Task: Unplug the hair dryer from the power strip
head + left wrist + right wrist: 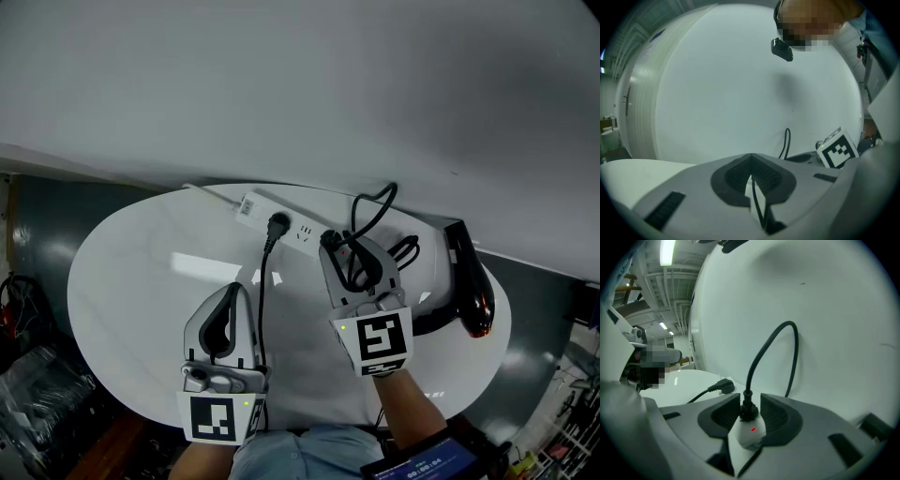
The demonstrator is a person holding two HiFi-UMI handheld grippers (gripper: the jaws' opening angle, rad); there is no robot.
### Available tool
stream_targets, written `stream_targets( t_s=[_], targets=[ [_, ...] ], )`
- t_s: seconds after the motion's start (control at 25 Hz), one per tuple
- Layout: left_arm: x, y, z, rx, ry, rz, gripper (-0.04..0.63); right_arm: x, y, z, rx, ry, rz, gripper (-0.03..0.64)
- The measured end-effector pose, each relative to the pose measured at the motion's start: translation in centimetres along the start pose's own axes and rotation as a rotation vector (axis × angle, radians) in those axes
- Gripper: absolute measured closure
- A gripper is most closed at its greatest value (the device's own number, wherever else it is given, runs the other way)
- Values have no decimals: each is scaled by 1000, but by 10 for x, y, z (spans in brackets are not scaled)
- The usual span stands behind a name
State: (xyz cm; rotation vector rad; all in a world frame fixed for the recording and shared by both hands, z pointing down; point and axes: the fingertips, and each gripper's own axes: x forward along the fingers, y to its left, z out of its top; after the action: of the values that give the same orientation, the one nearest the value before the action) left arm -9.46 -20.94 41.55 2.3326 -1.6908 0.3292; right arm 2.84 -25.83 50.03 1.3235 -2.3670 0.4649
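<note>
A white power strip (pixel 251 208) lies at the far side of the round white table (pixel 131 272). The black hair dryer (pixel 471 281) rests at the right, and its cable (pixel 373 214) loops back to a black plug (pixel 748 409) standing on the strip's end (pixel 749 433), where a red lamp glows. My right gripper (pixel 331 247) (pixel 749 411) is open, with one jaw on each side of that plug and small gaps between them. My left gripper (pixel 239 287) (pixel 751 161) sits nearer me with its tips together. A thin black cable (pixel 757 202) shows in the slit behind them.
A second black plug (pixel 278 223) (pixel 723 386) lies at the strip's middle. Its cable (pixel 262 291) runs toward me past the left gripper. I cannot tell whether this plug is seated. A white wall rises behind the table. Clutter stands on the dark floor at both sides.
</note>
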Motion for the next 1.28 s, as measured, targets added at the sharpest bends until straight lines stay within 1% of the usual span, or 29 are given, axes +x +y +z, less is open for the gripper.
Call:
stream_targets(
  t_s=[0.12,0.24,0.28,0.4,0.52,0.6,0.76,0.84,1.0,1.12,1.2,1.28],
  targets=[
    [1,-1,-2,-3,7,-3,597,10,-3,4,-23,31,20,482],
    [3,-2,-7,-46,36,4,597,12,0,3,-34,44,33,482],
    [2,0,-7,-47,36,4,597,12,3,1,-34,50,34,482],
    [-3,6,-1,-10,6,-8,597,10,15,0,-51,59,32,487],
    [-2,5,0,-8,0,-10,597,9,16,0,-85,62,17,509],
    [0,4,-1,-9,2,-10,597,9,14,-2,-102,66,0,537],
    [-1,2,1,-9,1,-11,597,7,15,1,-107,66,-5,549],
    [-2,1,3,-8,-4,-11,597,5,16,5,-111,46,2,551],
    [-3,1,4,-5,-9,-9,597,1,18,28,-178,-69,27,552],
    [-6,-1,5,0,-19,-11,597,-5,22,48,-163,-152,36,554],
    [-5,-4,7,-8,-21,-10,597,-6,21,55,-156,-172,42,554],
    [-6,-6,6,-44,-1,0,597,-8,21,57,-160,-173,46,554]
  ],
)
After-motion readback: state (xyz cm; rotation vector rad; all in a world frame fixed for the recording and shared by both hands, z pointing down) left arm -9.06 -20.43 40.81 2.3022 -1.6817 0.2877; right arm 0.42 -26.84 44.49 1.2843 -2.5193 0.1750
